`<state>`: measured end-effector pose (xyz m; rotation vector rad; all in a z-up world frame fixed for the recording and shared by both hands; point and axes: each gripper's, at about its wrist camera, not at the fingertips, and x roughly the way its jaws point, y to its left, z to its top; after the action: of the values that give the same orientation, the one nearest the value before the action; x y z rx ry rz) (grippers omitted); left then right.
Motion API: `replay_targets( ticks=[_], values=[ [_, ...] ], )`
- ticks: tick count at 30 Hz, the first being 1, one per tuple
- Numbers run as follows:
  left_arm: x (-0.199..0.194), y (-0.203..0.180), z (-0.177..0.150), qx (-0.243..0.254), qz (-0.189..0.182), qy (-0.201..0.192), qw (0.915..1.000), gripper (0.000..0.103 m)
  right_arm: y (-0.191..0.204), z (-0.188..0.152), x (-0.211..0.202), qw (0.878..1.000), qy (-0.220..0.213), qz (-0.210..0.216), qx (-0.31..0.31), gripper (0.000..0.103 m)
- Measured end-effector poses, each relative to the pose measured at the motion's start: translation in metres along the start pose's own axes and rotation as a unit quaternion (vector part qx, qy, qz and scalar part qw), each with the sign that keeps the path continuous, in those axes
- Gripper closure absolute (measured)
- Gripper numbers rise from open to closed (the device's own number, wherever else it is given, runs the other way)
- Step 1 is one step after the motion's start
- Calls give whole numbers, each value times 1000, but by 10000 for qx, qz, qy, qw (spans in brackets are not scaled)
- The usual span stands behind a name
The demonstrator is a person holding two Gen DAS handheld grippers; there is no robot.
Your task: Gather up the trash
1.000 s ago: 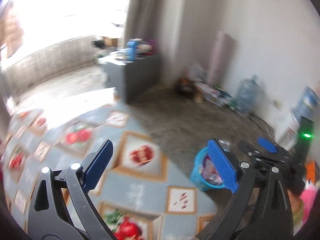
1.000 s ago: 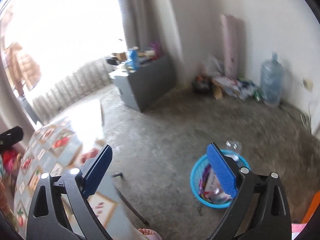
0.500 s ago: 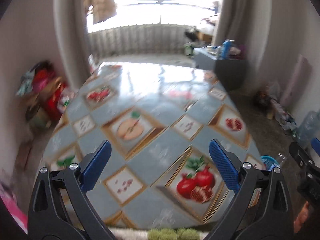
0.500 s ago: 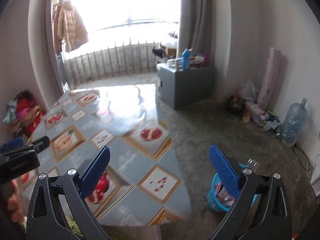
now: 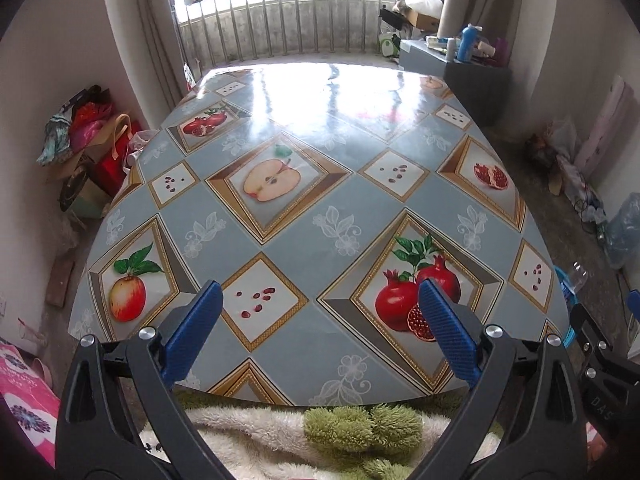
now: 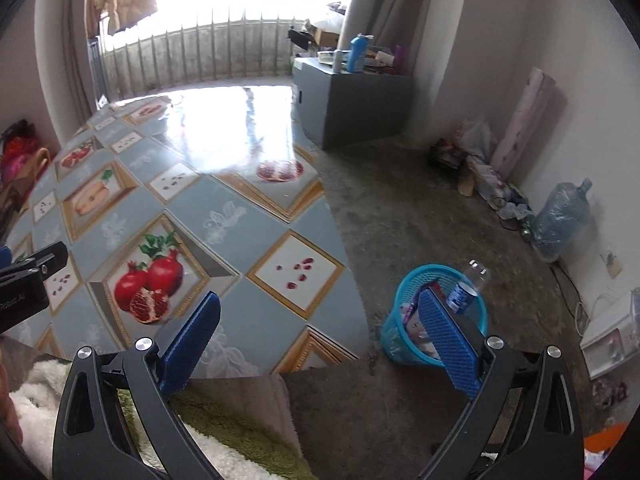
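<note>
Fingers [image 6: 192, 332] apart; only right wrist shows basket [image 6: 396, 344].

- We hold the left gripper [image 5: 320, 320] over the near edge of the table [image 5: 304, 232], its blue pads [image 5: 192, 332] spread wide with nothing between them.
- The table carries a grey-blue cloth printed with apples and pomegranates; its far end glares with window light.
- At our right edge we see part of the right gripper [image 5: 600, 356], and past the table's right corner a sliver of the blue basket [image 5: 566, 300] with a clear bottle [image 5: 578, 276] at it.
- Below the table lies green and white fleece [image 5: 360, 428].
</note>
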<state>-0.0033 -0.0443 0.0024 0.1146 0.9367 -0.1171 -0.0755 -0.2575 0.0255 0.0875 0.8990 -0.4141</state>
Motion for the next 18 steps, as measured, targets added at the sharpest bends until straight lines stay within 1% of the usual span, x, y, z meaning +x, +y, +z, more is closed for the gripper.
replay_targets(
  ticks=[5, 11, 18],
  values=[
    [-4, -14, 1, 300, -107, -113, 9994, 9, -12, 3, 1, 9996, 40, -247, 86, 7],
    [-4, -20, 4, 397, -211, -128, 9989, 9, -22, 3, -1, 9989, 33, -417, 193, 7],
    [-1, -22, 4, 432, -215, -85, 9988, 9, -25, 0, 1, 9985, 115, -486, 220, 7]
  ],
)
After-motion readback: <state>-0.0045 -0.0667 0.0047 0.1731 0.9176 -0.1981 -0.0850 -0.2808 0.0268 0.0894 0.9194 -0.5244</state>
